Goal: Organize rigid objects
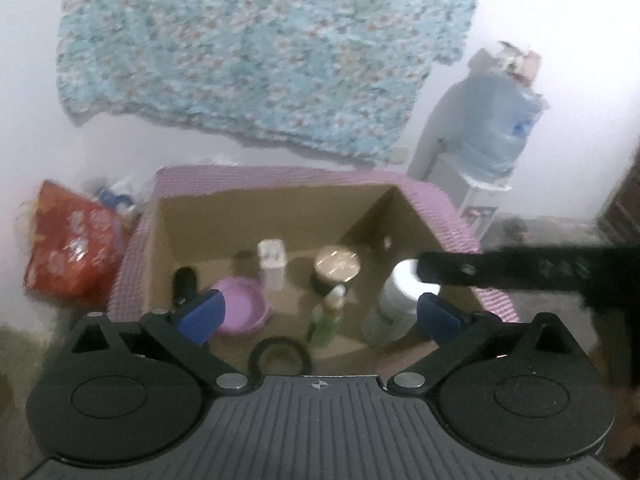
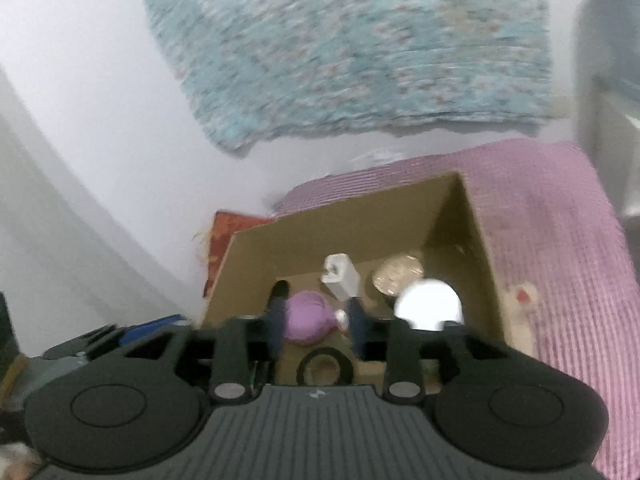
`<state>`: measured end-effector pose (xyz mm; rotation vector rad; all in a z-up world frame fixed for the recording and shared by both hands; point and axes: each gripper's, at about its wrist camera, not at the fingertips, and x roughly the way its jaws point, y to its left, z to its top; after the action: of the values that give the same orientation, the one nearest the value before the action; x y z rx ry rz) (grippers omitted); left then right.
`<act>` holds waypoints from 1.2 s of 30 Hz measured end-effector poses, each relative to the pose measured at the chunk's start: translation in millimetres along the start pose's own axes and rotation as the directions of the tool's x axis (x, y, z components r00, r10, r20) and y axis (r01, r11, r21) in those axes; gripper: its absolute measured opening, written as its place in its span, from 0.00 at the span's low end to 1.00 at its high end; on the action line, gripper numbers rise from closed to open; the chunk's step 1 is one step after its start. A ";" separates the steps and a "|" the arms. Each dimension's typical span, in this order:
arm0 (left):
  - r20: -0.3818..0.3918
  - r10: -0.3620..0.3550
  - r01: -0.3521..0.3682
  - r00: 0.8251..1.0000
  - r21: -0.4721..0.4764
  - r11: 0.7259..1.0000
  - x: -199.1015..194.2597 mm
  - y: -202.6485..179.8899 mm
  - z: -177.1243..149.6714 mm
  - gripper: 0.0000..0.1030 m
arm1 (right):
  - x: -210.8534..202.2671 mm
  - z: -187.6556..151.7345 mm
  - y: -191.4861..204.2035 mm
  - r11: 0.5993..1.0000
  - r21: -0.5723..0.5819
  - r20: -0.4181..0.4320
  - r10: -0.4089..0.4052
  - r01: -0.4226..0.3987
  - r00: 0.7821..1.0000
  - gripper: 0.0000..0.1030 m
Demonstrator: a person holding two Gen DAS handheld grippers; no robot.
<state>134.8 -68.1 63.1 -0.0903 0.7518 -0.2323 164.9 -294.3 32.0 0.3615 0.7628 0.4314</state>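
Both tools hang empty above the cardboard box [image 1: 224, 220], the left gripper [image 1: 318, 314] spread wide and the right gripper [image 2: 316, 322] about half open, so the packing step looks nearly finished. Next, probably, comes fetching whatever remains outside. Inside the box: one purple bowl [image 1: 240, 308], one white charger [image 1: 272, 258], one gold-lidded jar [image 1: 337, 267], one green bottle [image 1: 326, 320], one black tape ring [image 1: 279, 354], one white-capped container [image 1: 396, 304].

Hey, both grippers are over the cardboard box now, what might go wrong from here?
1. The green bottle stands upright among crowded items in the cardboard box; a hand-held gripper reaching in might topple it.
2. The right hand-held gripper sits close above the purple bowl and could bump it.
3. Both views are blurred, so aim may be off.
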 end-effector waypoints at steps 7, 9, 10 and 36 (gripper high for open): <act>-0.091 0.160 -0.162 0.983 -0.016 0.987 -5.4 -6.7 -8.8 1.00 | -28.6 -37.1 -4.6 0.990 0.078 0.049 -0.122 0.118 0.991 0.75; -0.100 0.172 -0.177 0.980 -0.043 0.983 -8.4 -7.0 -9.3 1.00 | -36.6 -41.0 -5.2 0.985 0.091 0.060 -0.154 0.148 0.986 0.78; -0.102 0.168 -0.174 0.980 -0.054 0.983 -9.8 -6.3 -9.6 1.00 | -41.0 -42.3 -5.1 0.982 0.096 0.068 -0.172 0.165 0.983 0.80; -0.135 0.245 -0.253 0.960 -0.042 0.967 -1.6 3.1 -21.7 1.00 | -60.4 -50.5 -3.6 0.908 0.052 0.105 -0.418 0.415 0.902 1.00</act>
<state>119.4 -64.7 47.8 -0.0358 0.8904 0.0253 90.2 -319.5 31.7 0.2373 0.7120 -0.0056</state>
